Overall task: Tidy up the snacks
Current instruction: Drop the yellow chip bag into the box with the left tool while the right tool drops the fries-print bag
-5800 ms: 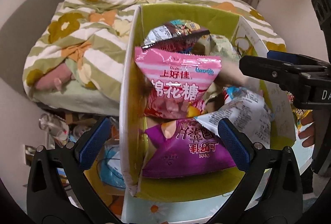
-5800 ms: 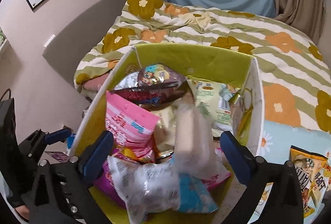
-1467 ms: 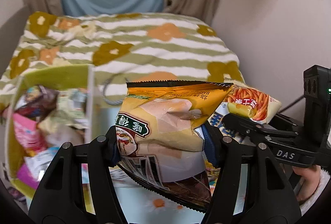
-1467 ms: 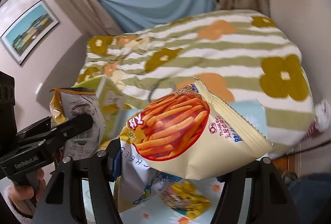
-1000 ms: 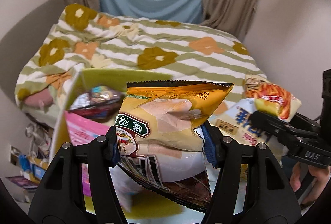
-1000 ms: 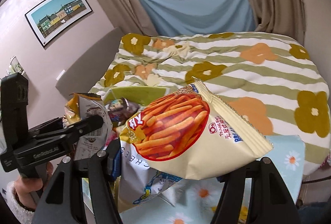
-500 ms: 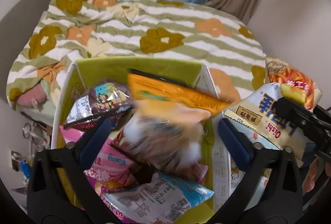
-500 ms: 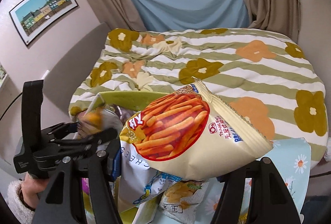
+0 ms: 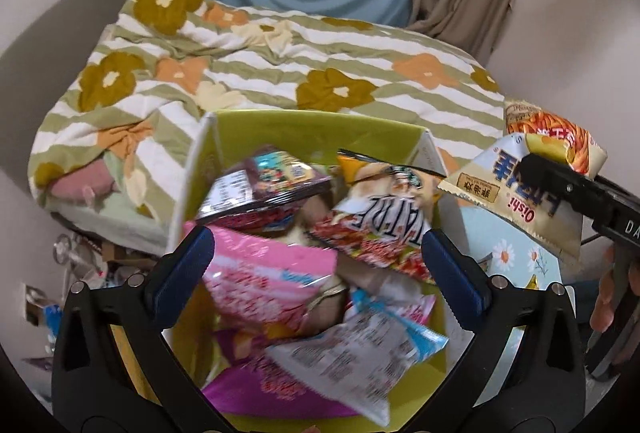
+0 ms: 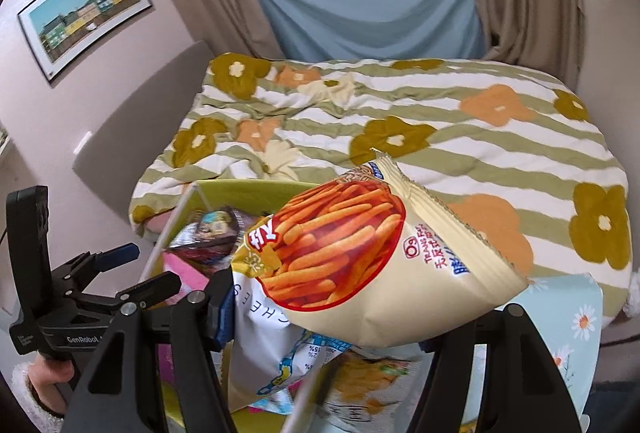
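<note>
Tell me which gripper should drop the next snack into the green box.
Right. The right gripper is shut on the fries bag near the green box; the left gripper hangs open and empty.

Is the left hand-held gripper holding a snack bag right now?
No, the left hand-held gripper is open and empty above the green box.

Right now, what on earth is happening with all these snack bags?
A person with a gripper in each hand is packing snacks into a green box beside the bed. The left gripper hangs open over the box, holding nothing. The right gripper is clamped on two snack bags, not yet over the box.
</note>
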`<state>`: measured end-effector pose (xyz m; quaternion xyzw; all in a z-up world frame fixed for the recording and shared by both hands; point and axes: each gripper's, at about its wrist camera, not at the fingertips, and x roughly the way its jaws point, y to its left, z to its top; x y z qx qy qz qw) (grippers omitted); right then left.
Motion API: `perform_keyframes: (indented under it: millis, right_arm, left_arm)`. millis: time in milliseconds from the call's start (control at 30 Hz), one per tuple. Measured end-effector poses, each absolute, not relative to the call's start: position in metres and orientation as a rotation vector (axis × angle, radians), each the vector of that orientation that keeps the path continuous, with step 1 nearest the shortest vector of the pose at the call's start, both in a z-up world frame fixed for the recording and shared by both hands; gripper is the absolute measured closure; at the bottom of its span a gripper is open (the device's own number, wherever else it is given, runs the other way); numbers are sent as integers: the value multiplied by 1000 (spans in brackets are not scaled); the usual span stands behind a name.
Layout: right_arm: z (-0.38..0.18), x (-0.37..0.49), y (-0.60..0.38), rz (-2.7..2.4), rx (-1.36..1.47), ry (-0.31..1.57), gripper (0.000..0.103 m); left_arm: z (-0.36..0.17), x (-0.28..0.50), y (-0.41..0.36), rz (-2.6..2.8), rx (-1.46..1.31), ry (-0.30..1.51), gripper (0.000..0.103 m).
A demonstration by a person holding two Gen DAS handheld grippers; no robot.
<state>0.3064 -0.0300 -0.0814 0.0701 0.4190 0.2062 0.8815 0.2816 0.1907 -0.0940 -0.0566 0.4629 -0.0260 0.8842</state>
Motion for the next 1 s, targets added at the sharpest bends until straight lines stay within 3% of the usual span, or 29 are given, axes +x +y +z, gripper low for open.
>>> perform_keyframes:
  millis: [467, 533, 600, 633, 1000]
  right_arm:
    - [-74, 324, 70, 612, 48, 879, 39]
    - [-81, 325, 79, 632, 45, 901, 30]
    - [-86, 322, 84, 625, 34, 900, 5]
    - [-88, 319, 85, 620, 28, 893, 2]
    - [-83, 297, 67, 556, 9, 812, 0]
  left_arm:
    - [-96, 253, 230, 28, -108, 967, 0]
    - [-100, 250, 234, 37, -108, 973, 0]
    - [-104, 247, 238, 44, -110, 981, 0]
    - [-106, 246, 240, 45, -113, 985, 0]
    - [-108, 230, 235, 38, -133, 985, 0]
